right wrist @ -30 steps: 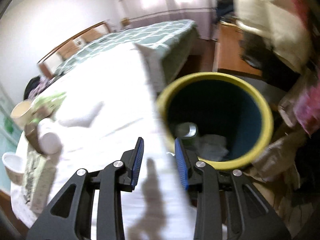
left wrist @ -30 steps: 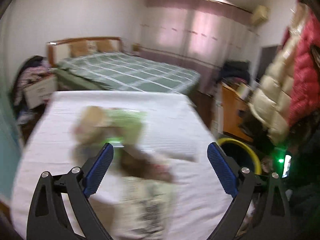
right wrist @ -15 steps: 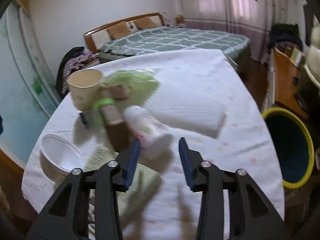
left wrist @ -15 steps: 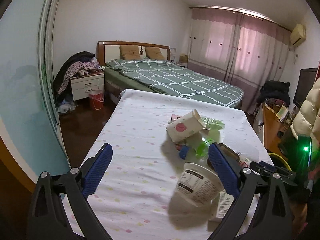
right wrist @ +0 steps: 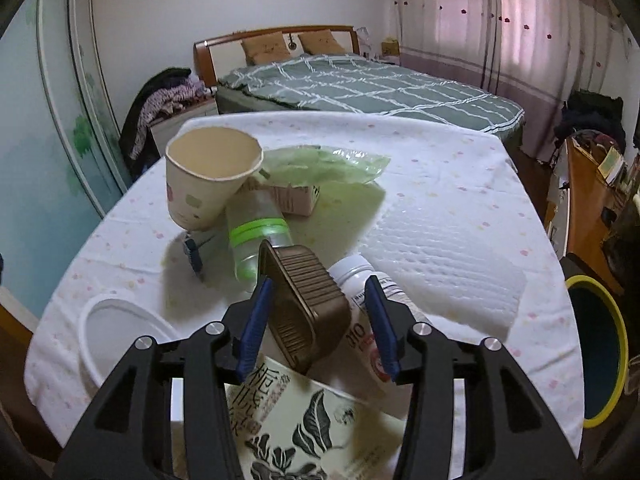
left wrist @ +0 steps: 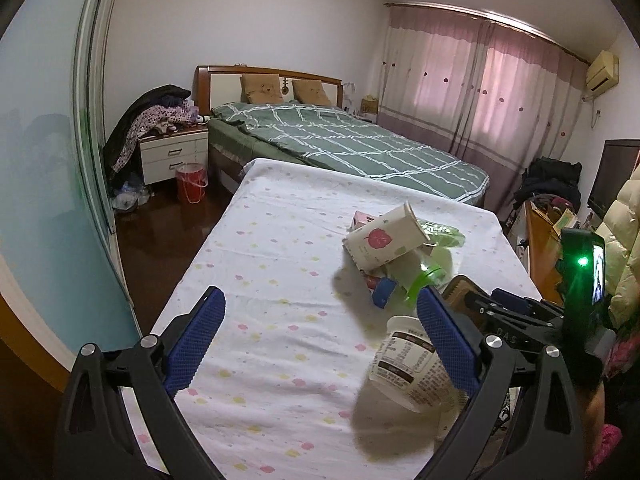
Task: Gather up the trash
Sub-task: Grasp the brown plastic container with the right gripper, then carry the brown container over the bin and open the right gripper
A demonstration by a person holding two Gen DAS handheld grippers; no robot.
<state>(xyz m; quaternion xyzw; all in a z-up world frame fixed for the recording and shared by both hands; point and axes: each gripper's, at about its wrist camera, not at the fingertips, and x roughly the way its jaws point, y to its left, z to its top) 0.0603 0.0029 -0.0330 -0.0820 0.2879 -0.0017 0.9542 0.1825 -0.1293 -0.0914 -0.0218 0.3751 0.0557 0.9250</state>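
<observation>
Right gripper (right wrist: 318,322) has just been opening, jaws loosely straddling the brown plastic tray (right wrist: 306,300); left gripper (left wrist: 320,336) gapes wide over the tablecloth (left wrist: 280,280).

Bare tablecloth (left wrist: 260,280) lies open on the left; the paper cup (right wrist: 208,184), bottle (right wrist: 256,240) and brown tray (right wrist: 308,304) crowd the centre.

Left wrist view: low over the near left part of the white dotted tablecloth (left wrist: 280,280), facing down its length toward the green checked bed (left wrist: 360,152). Right wrist view: close over the trash pile, same heading. Shared: leaf-printed paper cup (left wrist: 384,240) (right wrist: 204,184), bed, pink curtains (left wrist: 500,92).
</observation>
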